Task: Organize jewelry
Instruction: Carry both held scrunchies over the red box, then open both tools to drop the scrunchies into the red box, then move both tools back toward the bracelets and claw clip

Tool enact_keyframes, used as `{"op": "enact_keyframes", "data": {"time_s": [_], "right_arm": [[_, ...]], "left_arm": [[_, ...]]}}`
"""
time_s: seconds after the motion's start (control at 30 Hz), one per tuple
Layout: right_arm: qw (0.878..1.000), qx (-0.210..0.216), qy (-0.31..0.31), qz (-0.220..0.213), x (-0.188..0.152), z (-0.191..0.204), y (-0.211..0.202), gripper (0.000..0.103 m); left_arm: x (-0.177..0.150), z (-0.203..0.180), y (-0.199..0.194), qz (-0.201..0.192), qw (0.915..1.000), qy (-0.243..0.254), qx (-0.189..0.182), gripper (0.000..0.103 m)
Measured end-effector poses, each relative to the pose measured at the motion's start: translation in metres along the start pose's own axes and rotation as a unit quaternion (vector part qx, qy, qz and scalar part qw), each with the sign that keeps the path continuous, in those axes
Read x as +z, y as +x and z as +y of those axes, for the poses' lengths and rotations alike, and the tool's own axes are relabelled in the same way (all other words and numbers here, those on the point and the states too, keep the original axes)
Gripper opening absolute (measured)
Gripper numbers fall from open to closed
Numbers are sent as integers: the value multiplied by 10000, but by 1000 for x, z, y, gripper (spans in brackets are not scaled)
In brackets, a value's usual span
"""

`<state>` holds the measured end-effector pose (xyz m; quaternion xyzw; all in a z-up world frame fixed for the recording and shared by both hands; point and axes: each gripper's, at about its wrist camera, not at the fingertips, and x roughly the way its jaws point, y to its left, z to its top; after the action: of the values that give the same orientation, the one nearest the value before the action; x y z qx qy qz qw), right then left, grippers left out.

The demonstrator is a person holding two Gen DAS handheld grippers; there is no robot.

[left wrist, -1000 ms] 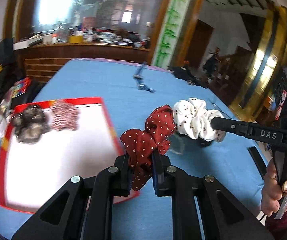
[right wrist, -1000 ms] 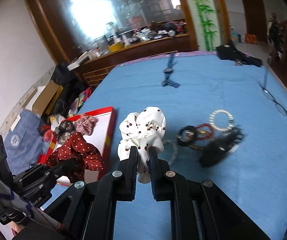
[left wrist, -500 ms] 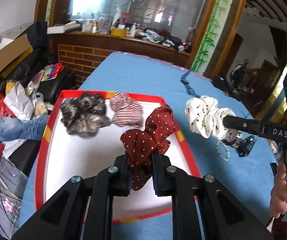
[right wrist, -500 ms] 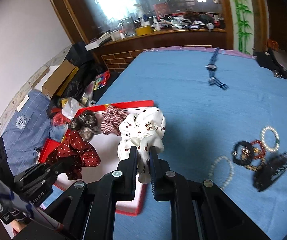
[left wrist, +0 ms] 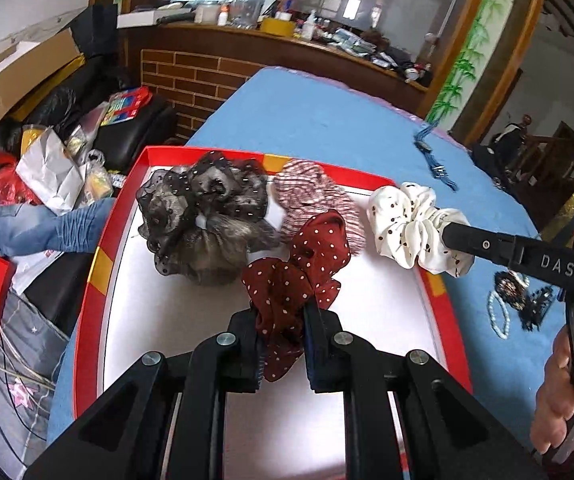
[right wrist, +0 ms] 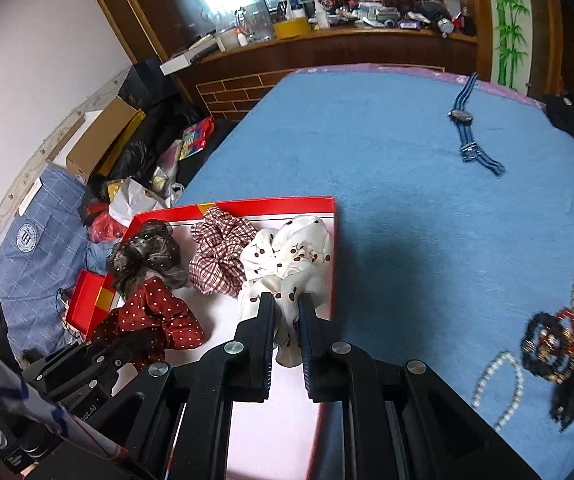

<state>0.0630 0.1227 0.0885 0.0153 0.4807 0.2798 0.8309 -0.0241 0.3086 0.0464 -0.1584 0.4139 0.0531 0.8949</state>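
Scrunchies are seen held above a red-rimmed tray (left wrist: 105,240) whose white floor sits on a table covered in blue cloth (right wrist: 407,208). A dark red scrunchie with white dots (left wrist: 299,264) is clamped between the narrow fingers of the left gripper (left wrist: 281,344), hanging over the middle of the tray. A white scrunchie with a cherry print (right wrist: 287,260) is pinched in the same way by the right gripper (right wrist: 287,324), over the tray's right-hand edge as seen from the right wrist camera. Two more scrunchies are shown lying in the far end of the tray: a sheer grey-black one (left wrist: 203,220) and, just beside it, a red-and-white checked one (left wrist: 315,200). The person's right hand (left wrist: 563,404) is caught at the lower right edge of the left wrist view, wrapped around the right gripper's handle. Pearl bracelets (right wrist: 499,384), a red bead bracelet (right wrist: 569,322) and dark hair pieces (right wrist: 547,344) are left in a loose cluster on the cloth, well apart from the tray, with a blue striped strap (right wrist: 467,124) farther back.
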Motion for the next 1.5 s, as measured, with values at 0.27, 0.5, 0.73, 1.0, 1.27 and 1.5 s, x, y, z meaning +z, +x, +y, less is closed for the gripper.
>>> {"op": "enact_keyframes", "data": {"time_s": [0.27,0.5,0.73,1.0,1.27,1.5], "right_arm": [[9999,-25,27,157,10,1,31,13],[9996,-109,60,236,15,-1,46,13],[9995,-108,134,262,15,-6,46,27],[9999,-46,143,1,14,-6,17,42],[9994,97,257,-215,-2,-14,-22,42],[9981,199,467,-340,-30,-37,-53,42]], "left_arm": [[17,3,13,31,9999,-93,38,15],[23,4,24,63,9999,-123,83,15],[24,2,17,-87,9999,-67,72,34],[25,-2,-4,-277,9996,-72,79,39],[19,-21,-34,-518,9986,68,21,39],[3,-62,-47,-556,9976,356,-212,39]]}}
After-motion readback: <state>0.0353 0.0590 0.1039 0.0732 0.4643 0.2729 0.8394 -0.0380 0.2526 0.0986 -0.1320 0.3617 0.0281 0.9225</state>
